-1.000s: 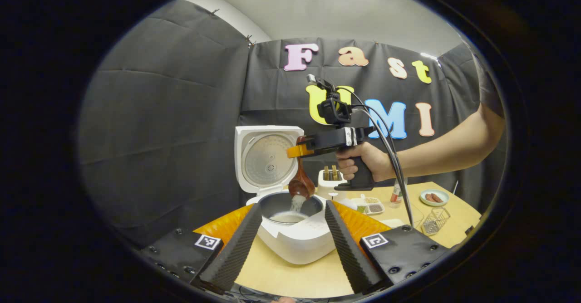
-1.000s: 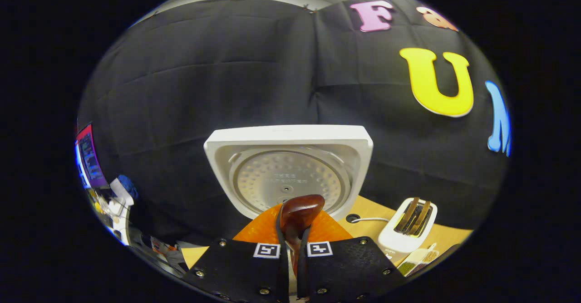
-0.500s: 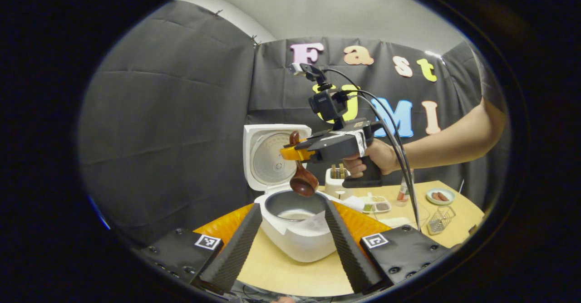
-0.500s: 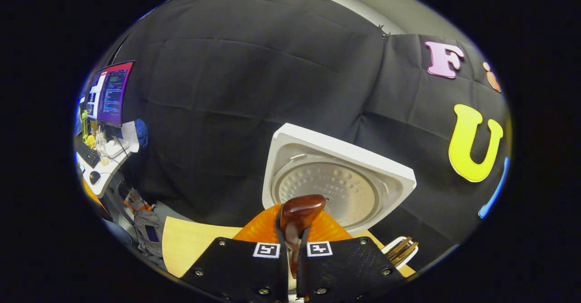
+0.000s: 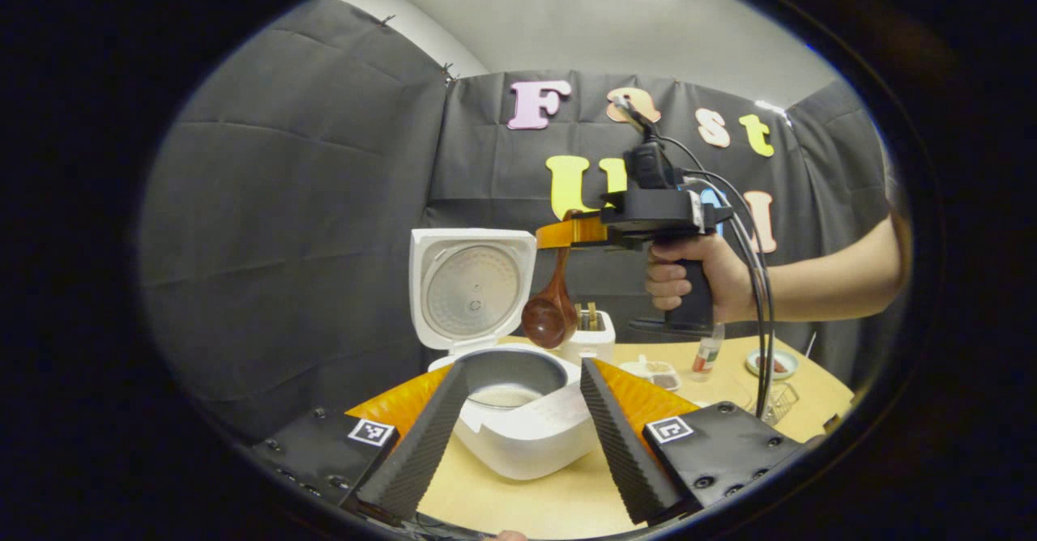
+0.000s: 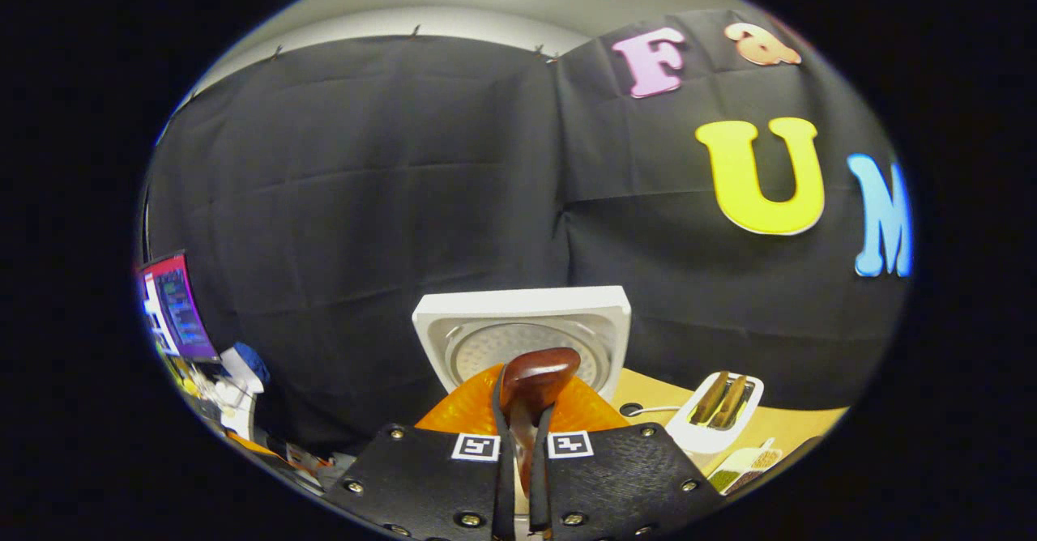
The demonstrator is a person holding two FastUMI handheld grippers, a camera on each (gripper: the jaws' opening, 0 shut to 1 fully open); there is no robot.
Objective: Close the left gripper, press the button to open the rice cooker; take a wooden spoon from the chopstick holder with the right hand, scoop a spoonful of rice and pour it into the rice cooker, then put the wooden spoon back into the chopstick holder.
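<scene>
Right gripper [image 5: 559, 233]: clamped on wooden spoon [image 5: 551, 306], held above rice cooker [image 5: 518, 411] | lid raised, rice apparently inside | Left gripper [image 5: 518, 436]: jaws spread wide, empty, before the cooker

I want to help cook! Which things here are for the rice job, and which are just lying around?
For the job: wooden spoon, held by the right claw; rice cooker, lid up.

Just lying around: toaster, bottle, small dish, wire basket.

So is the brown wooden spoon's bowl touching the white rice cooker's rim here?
Apart. In the left gripper view the brown wooden spoon hangs from the right gripper, clearly above the white rice cooker.
</scene>
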